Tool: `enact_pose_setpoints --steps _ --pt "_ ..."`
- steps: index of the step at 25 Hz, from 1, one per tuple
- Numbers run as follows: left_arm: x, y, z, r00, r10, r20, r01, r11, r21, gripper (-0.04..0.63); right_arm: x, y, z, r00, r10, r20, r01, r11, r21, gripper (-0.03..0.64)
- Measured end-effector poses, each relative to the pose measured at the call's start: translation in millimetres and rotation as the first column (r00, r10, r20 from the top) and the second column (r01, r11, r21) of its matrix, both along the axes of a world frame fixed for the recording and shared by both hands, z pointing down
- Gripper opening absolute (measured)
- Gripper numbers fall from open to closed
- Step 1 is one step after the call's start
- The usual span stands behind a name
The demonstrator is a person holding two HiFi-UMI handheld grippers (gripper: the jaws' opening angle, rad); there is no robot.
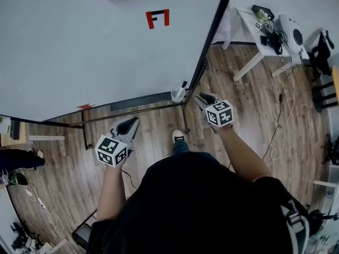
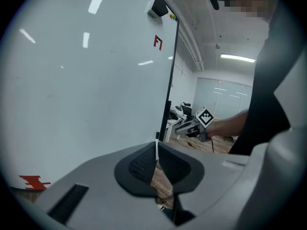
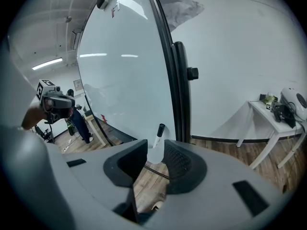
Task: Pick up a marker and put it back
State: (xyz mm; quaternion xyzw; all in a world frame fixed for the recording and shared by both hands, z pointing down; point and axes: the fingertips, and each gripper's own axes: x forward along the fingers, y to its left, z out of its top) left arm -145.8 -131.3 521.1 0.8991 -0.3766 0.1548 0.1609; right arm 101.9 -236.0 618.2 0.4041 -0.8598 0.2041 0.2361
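Observation:
A white marker with a black cap [image 1: 181,89] stands upright in a small white cup [image 1: 178,95] at the bottom right corner of the whiteboard [image 1: 79,46]. My right gripper [image 1: 201,98] hovers just right of the cup, open, with nothing between its jaws. In the right gripper view the marker [image 3: 159,134] and cup [image 3: 152,153] sit straight ahead of that gripper [image 3: 156,150], beyond its pads. My left gripper [image 1: 132,124] hangs lower left, in front of the board's bottom edge, and holds nothing. Seen in its own view, the left gripper [image 2: 156,150] has its pads meeting at the tips.
The whiteboard's dark frame post [image 1: 212,30] runs up beside the cup. A white table [image 1: 249,23] with gear stands at the back right. Cables [image 1: 278,131] trail over the wooden floor. My shoe [image 1: 178,136] is below the board. Another person's legs [image 1: 16,160] show at far left.

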Motion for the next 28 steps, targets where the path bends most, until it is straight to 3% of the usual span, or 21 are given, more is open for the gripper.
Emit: enact_pose_setpoints --steps 28 --pt "1.7 47.6 -20.2 1.000 0.026 -0.003 -0.025 0.998 0.059 0.024 -7.2 68.0 -52.3 0.999 -0.014 0.052 0.009 0.996 0.089 0.077"
